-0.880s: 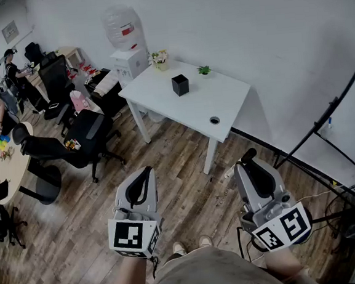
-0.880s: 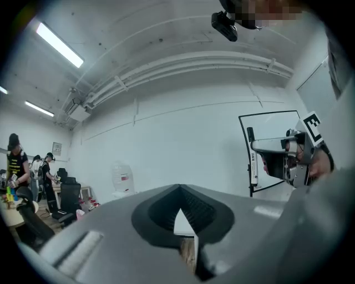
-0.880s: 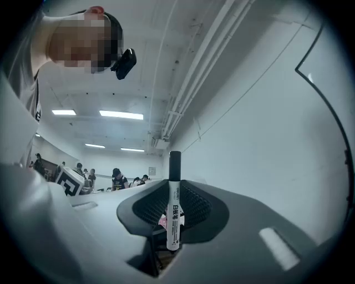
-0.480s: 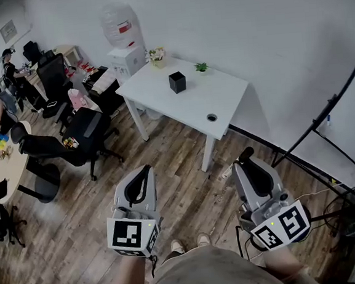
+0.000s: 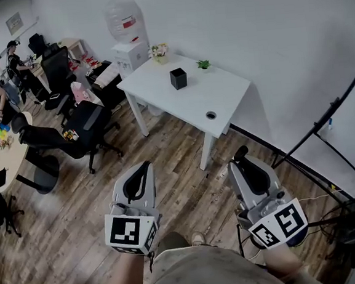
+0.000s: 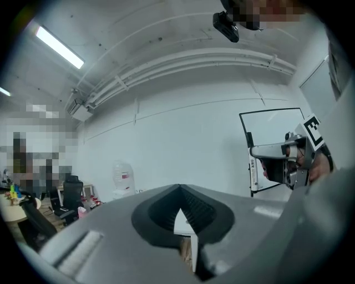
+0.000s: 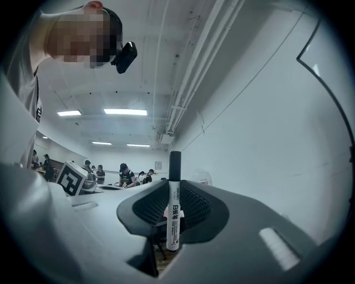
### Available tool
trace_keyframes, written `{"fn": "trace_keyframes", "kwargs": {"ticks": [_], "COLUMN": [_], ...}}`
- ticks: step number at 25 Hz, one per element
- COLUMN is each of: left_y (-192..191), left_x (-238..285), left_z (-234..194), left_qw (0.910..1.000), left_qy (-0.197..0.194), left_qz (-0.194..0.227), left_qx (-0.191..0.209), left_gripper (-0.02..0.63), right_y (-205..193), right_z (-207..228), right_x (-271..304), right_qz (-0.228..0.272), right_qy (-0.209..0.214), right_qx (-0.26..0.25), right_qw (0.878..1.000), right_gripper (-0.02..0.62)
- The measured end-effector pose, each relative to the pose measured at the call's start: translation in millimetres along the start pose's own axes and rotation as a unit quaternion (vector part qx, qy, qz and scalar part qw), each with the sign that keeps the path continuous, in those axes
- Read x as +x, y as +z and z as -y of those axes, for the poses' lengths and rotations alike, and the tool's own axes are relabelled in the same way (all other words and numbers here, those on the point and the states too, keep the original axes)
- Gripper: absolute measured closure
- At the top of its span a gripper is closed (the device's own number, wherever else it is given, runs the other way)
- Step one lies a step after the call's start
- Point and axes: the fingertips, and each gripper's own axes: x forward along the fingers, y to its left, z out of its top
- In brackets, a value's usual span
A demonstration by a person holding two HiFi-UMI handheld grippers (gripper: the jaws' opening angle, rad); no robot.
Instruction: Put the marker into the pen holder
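A white marker [image 7: 173, 205] with a black cap stands upright between the jaws of my right gripper [image 7: 173, 213], which is shut on it; its black cap tip [image 5: 241, 153] pokes out above that gripper [image 5: 246, 163] in the head view. My left gripper [image 5: 138, 176] is shut with nothing in it; in its own view the jaws [image 6: 180, 213] meet at a point. The black square pen holder [image 5: 179, 79] stands on the white table [image 5: 223, 100], well ahead of both grippers.
A small green plant [image 5: 204, 64] and a flower pot [image 5: 159, 52] sit at the table's back edge. A water dispenser [image 5: 126, 37], black office chairs [image 5: 84, 131] and a round table [image 5: 6, 162] with people stand to the left. A black stand's legs [image 5: 313, 135] run at right.
The view has shifted slightly; both grippers sit a little lower in the head view and the table appears marginally nearer. The marker stays held in the right gripper.
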Motion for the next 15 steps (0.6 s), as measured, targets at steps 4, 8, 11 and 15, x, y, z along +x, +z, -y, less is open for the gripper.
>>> {"fn": "trace_keyframes", "kwargs": {"ticks": [4, 8, 11, 15], "left_y": [-6, -10, -5, -7], "left_x": [-1, 3, 10, 26], "left_z": [7, 0, -13, -34], "left_qw": [1.0, 0.9999, 0.9995, 0.999], "left_qy": [0.003, 0.013, 0.032, 0.041], "left_qz": [-0.006, -0.001, 0.008, 0.016], "left_qx": [0.003, 0.003, 0.0, -0.001], "left_gripper": [0.605, 0.605, 0.605, 0.605], "right_y": [-2, -3, -4, -12], "right_z": [4, 7, 10, 18], "right_x": [-3, 4, 16, 35], "right_qz": [-0.002, -0.002, 0.0, 0.0], "right_qy": [0.007, 0.013, 0.017, 0.013], "right_qx": [-0.004, -0.01, -0.01, -0.008], "right_qw": [1.0, 1.0, 1.0, 1.0], "right_gripper": [0.503, 0.503, 0.503, 0.503]}}
